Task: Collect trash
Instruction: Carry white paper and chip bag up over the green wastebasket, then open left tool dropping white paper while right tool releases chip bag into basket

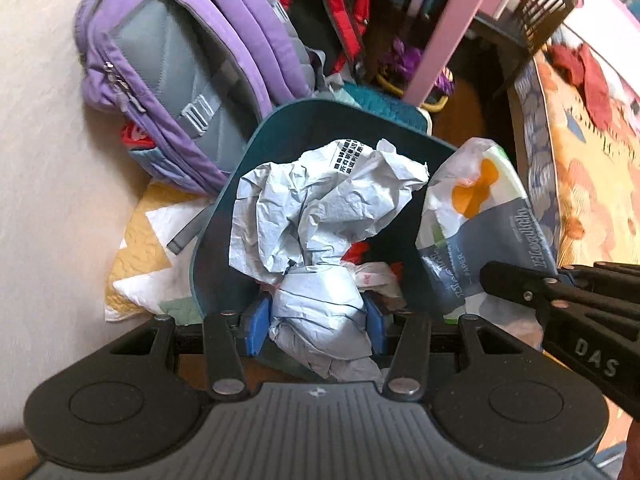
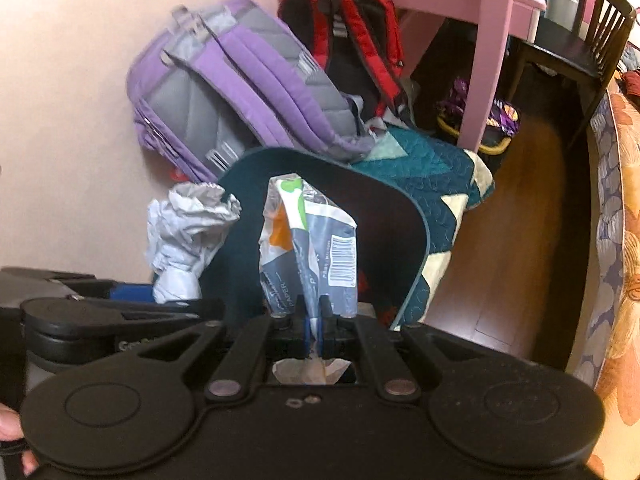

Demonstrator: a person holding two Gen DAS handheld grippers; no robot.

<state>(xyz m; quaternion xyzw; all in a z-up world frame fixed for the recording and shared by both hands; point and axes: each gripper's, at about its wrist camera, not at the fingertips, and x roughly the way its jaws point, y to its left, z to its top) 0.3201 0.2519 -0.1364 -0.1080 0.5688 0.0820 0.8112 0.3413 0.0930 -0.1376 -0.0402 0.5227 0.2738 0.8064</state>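
- Your left tongs [image 1: 318, 322] are squeezed onto the crumpled gray paper [image 1: 320, 208]. The blue pads [image 1: 254, 326] press its narrow bottom part from both sides, so the big loose top part sticks up in front.
- You are holding that paper right over the mouth of the dark teal trash bin [image 1: 224, 208]. That looks like the reason it is up there: if you let go, it should fall straight in.
- There is already some white and red trash [image 1: 370, 272] down in the bin, so the bin seems to be where all the trash goes.
- Your right tongs [image 2: 316, 322] are pinched tight on a plastic paper-pack wrapper [image 2: 308, 248]. They are nearly closed because the wrapper is so thin. A bit of it pokes out behind the pads.
- That wrapper is also up at the bin [image 2: 400, 240], just beside the gray paper [image 2: 188, 224]. I think you hold both close together so they can drop in one go.
- The bin sits on a patterned quilt [image 2: 424, 160] on the floor. A purple backpack [image 1: 168, 72] leans on the wall just behind it, with a red and black backpack [image 2: 356, 28] and a pink table [image 2: 488, 40] near.
- I guess the next step is to open both tongs. Keep them over the opening, because light paper can slip over the rim.
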